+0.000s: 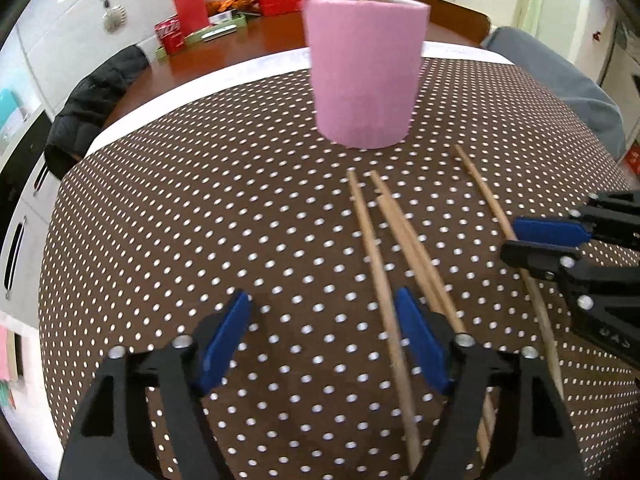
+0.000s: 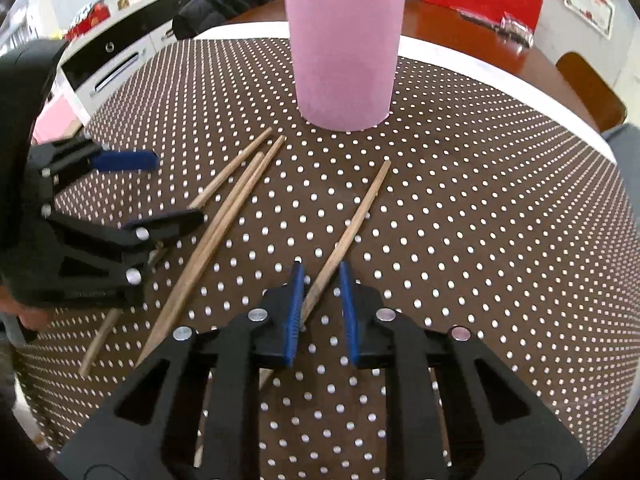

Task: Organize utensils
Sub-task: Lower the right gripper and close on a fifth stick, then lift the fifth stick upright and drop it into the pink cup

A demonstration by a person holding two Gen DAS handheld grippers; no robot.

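Left claw (image 1: 320,336) gapes wide, empty; right claw (image 2: 322,312), part-open, straddles a lone chopstick (image 2: 360,208).

Right gripper (image 2: 322,312) jaws apart, straddling lone chopstick (image 2: 352,220); pink cup (image 2: 344,60) upright behind; left gripper (image 2: 160,188) jaws apart.

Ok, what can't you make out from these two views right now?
- Cup contents: sticks cut off by the top edge, both views; count unclear.
- Lone chopstick near end: hidden under the right gripper; contact with pads unclear.
- Leftmost chopstick middle: hidden by the left gripper.
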